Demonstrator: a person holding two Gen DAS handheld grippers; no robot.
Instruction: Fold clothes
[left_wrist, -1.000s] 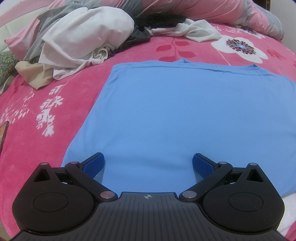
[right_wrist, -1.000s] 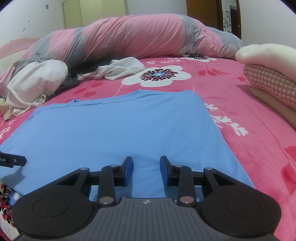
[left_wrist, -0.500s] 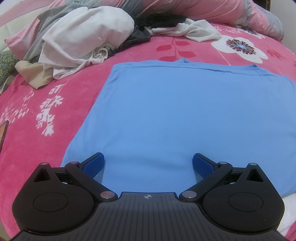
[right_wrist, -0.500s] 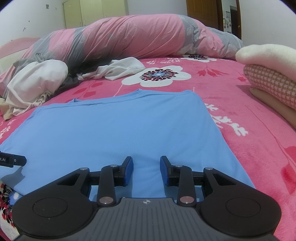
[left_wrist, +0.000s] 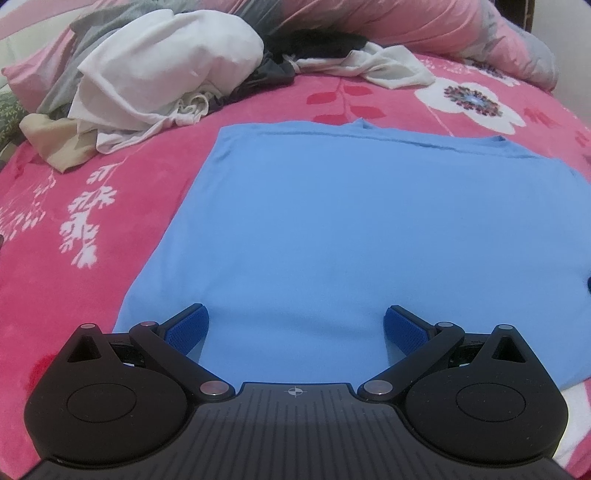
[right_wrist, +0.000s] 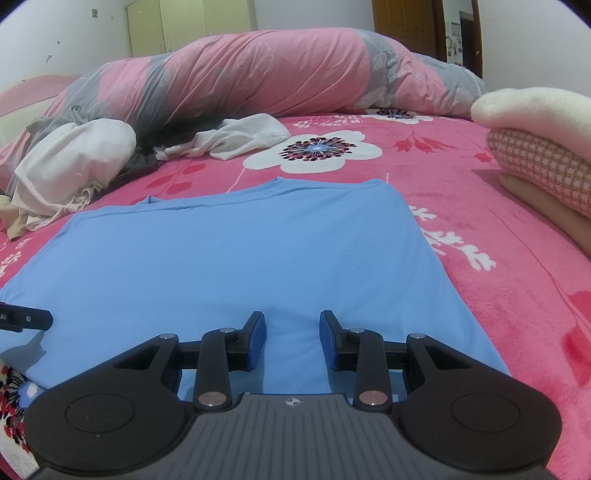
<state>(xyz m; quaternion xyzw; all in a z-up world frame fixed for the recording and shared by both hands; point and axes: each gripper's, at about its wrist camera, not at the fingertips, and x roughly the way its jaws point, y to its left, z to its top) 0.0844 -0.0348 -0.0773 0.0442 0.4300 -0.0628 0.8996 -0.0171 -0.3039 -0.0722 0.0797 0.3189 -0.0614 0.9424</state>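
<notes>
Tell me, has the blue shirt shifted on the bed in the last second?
No. The blue shirt keeps the same spot against the white flower printed on the bedspread.

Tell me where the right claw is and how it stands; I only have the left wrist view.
Observer: The right claw is open over the near hem of the blue shirt, with nothing between its pads.
Operator: Is the shirt's right side lying flat?
Observer: Yes, that side runs straight and smooth on the pink blanket.
Operator: Anything past that side?
Observer: A folded stack, white over pink check, sits at the far right, apart from the shirt.
</notes>
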